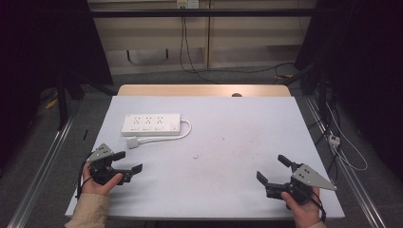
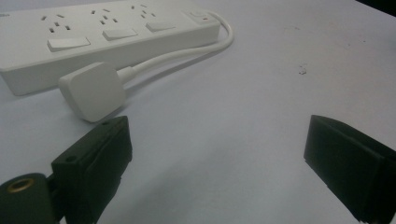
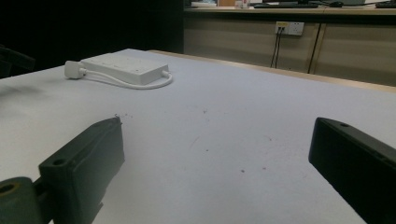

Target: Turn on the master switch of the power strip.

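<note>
A white power strip (image 1: 151, 124) lies flat at the table's back left, its short cable (image 1: 185, 130) looping round to a white plug (image 1: 132, 142) resting on the table just in front of it. My left gripper (image 1: 128, 161) sits low at the front left, open and holding nothing, a short way before the plug (image 2: 93, 91) and strip (image 2: 107, 39). My right gripper (image 1: 273, 168) rests at the front right, open too, jaws wide apart over bare table. From there the strip (image 3: 123, 69) lies far off to the left.
The table wears a pale mat (image 1: 237, 142) with faint scuffs and a small crumb (image 1: 196, 156) near the middle. A wooden edge (image 1: 204, 90) runs along the back. Metal rails (image 1: 40, 171) flank both sides. Cables (image 1: 337, 142) hang off the right.
</note>
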A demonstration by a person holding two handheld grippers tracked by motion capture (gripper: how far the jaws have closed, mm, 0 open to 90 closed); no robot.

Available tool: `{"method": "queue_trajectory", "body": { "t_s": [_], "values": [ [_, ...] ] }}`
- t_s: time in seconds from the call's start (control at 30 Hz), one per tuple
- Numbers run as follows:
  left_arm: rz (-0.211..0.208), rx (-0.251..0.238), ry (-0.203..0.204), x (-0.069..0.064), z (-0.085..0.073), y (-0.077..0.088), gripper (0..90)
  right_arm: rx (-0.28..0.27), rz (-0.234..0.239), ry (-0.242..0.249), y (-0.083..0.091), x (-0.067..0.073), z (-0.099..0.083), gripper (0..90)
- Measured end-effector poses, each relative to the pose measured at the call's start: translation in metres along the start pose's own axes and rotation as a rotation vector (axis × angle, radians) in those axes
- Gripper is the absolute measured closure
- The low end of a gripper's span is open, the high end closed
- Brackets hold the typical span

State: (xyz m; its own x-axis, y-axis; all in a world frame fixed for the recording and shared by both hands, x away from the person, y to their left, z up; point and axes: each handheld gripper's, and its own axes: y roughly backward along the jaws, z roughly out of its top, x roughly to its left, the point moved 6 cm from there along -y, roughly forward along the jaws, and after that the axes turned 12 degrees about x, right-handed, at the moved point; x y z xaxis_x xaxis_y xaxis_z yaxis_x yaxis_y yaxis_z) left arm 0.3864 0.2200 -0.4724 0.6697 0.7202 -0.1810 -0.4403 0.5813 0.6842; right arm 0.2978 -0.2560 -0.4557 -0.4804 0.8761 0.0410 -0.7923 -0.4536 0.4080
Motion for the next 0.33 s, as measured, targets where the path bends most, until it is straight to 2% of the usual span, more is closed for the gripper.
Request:
{"method": "queue_trajectory", "body": {
  "t_s": [0.33],
  "values": [
    [0.003, 0.009, -0.004, -0.0010, -0.0013, -0.0028, 7.4, 0.013, 0.006, -0.010, -0.0007, -0.0004, -0.0022, 2.9]
  ]
}}
